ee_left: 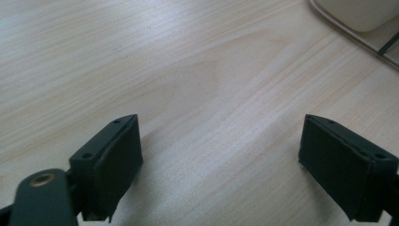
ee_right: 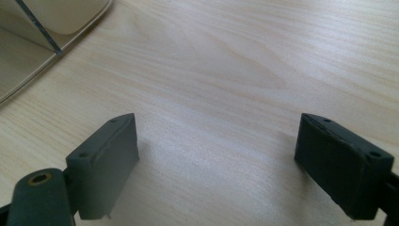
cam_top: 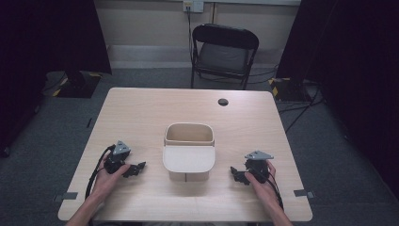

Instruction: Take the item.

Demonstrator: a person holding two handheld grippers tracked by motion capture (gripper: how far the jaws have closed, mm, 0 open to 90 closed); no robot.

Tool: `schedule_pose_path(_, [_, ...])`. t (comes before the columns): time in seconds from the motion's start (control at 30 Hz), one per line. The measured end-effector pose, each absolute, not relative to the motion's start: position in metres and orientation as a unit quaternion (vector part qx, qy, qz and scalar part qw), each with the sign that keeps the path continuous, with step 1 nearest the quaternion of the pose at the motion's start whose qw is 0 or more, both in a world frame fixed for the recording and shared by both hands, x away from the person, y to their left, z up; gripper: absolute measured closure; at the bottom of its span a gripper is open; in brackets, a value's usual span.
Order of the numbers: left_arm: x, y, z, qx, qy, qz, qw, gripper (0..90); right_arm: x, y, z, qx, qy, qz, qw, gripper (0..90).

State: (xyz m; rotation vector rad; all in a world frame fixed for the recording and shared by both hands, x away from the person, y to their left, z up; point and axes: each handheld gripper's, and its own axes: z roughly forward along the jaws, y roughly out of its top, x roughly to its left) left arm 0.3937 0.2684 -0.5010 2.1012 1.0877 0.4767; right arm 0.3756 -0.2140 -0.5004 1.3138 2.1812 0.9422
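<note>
A cream-coloured bin (cam_top: pixel 189 149) with its lid hanging open toward me stands at the middle of the wooden table (cam_top: pixel 141 108). My left gripper (cam_top: pixel 137 168) rests on the table to the left of the bin, held by a hand, jaws pointing toward it. Its jaws stand wide apart over bare wood, and the bin's corner (ee_left: pixel 357 12) shows at the upper right. My right gripper (cam_top: pixel 235 173) lies on the table to the right of the bin, also pointing toward it. It is open with nothing between its fingers, and the bin's lid edge (ee_right: pixel 51 28) appears at the upper left.
A black folding chair (cam_top: pixel 225 54) stands behind the table's far edge. A round cable hole (cam_top: pixel 223 101) sits near the far side of the tabletop. Dark curtains hang at both sides of the room. Grey tape marks (cam_top: pixel 66 196) sit on the table's near corners.
</note>
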Motion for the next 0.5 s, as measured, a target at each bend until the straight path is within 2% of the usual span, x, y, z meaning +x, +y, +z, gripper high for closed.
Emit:
schedule_pose_path(0.23, [0.3946,0.2673,-0.4996,0.814,0.421,0.181,0.356,16.0,0.3756,-0.214,-0.5004,0.473,0.785,0.339,0.212,13.2])
schedule_pose_path(0.5, [0.3914,0.2643,-0.4919,0.805,0.413,0.167,0.391,16.4,0.3761,-0.2146,-0.5004,0.471,0.787,0.34,0.21,13.1])
